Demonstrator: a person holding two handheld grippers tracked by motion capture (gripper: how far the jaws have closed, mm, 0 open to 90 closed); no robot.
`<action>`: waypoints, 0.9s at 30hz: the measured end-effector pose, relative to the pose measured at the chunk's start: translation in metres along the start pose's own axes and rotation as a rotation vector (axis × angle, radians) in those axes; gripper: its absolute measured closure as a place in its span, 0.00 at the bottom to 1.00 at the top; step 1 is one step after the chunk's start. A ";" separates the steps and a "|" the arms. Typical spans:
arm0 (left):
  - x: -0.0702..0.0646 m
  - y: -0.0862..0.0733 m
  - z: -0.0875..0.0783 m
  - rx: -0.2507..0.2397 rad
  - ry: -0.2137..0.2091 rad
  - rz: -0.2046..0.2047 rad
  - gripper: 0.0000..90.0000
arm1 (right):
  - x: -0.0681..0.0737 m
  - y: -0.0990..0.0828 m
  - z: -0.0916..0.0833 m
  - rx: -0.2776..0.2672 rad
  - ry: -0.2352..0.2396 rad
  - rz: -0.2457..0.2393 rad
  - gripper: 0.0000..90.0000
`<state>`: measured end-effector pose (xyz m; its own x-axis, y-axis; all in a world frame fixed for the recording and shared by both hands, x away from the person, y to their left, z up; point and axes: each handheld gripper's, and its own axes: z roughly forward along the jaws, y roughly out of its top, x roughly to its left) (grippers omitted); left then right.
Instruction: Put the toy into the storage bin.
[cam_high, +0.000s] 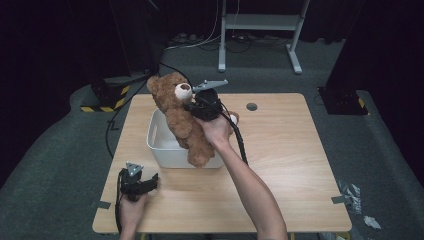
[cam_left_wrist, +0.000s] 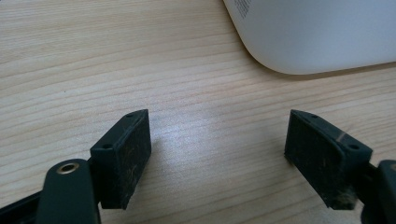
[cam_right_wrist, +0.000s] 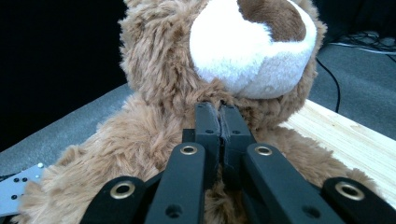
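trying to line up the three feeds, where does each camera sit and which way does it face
High view: above the person's side, looking forward and down on the light wooden table; both forearms show, the right gripper holding the brown plush teddy bear over the white plastic tub.
Left gripper view: on the left gripper, aimed down at the tabletop; open black jaws, nothing between.
Right gripper view: on the right gripper, facing the bear's neck; jaws pinched shut in its fur.
Shared: the high and left gripper views both show the tub; the high and right gripper views both show the bear.
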<state>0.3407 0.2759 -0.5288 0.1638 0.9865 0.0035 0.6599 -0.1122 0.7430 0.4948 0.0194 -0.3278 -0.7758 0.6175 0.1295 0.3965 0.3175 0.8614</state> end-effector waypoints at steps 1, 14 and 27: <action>0.000 0.000 0.000 -0.002 -0.001 -0.002 0.25 | -0.001 -0.001 -0.001 0.004 0.004 -0.001 0.98; 0.000 0.000 0.000 -0.004 -0.001 -0.002 0.25 | 0.000 -0.008 0.002 0.017 0.002 0.011 0.98; 0.000 0.000 0.000 -0.004 -0.001 -0.002 0.25 | -0.004 -0.013 0.004 0.023 0.008 0.030 0.98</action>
<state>0.3410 0.2759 -0.5289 0.1630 0.9866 0.0014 0.6573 -0.1096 0.7456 0.4945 0.0152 -0.3415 -0.7674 0.6210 0.1595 0.4310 0.3154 0.8455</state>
